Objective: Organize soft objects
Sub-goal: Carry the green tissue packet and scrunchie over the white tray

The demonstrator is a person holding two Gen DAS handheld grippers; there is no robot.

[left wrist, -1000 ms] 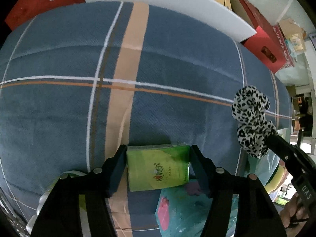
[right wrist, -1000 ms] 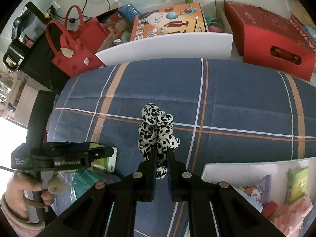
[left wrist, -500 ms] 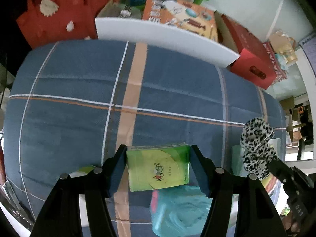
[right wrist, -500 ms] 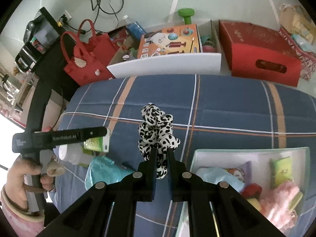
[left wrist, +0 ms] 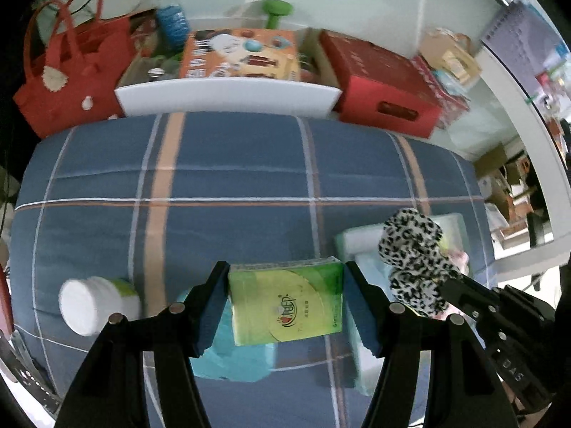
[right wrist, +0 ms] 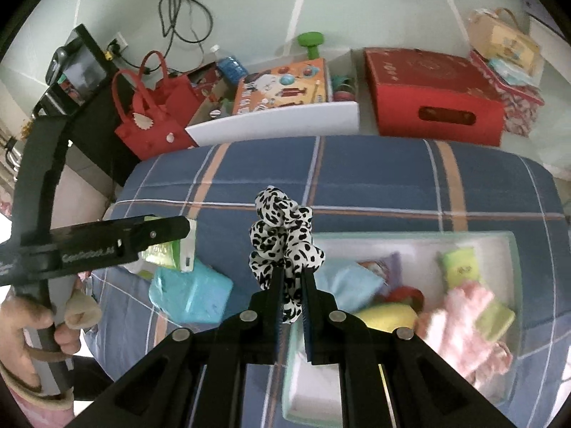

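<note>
- A person working two handheld grippers over a blue plaid bed (left wrist: 249,164) sorts soft items into a pale tray (right wrist: 514,249) lying on the right side of the bed.
- The left gripper (left wrist: 285,299) has its jaws set wide and pressed on the two short sides of a green tissue pack (left wrist: 285,303), held flat and clear of the bedding, a hold that suits a squashy pack which would buckle if pinched at one corner.
- The right gripper (right wrist: 292,303) has its jaws drawn narrow on a black-and-white spotted scrunchie (right wrist: 282,235); the fabric bunches up above the tips, gripped by its lower folds.
- Both loads hang near the tray's left end, so the likely step is carrying them across to drop in.
- The tray already holds a light blue packet (right wrist: 346,281), a yellow piece (right wrist: 389,314), something red (right wrist: 403,296), two green tissue packs (right wrist: 460,267) and a pink fluffy item (right wrist: 464,317) at its near right; the contents are blurred and hard to name further.
- Outside the tray, a teal bag (right wrist: 192,292) and a white-capped bottle (left wrist: 92,303) lie on the near left of the bed, apparently not yet sorted.
- Beyond the far edge, on the floor, stand a white bin (right wrist: 278,121) of toys and boxes, a red handbag (right wrist: 153,121) and a red box (right wrist: 435,100).
</note>
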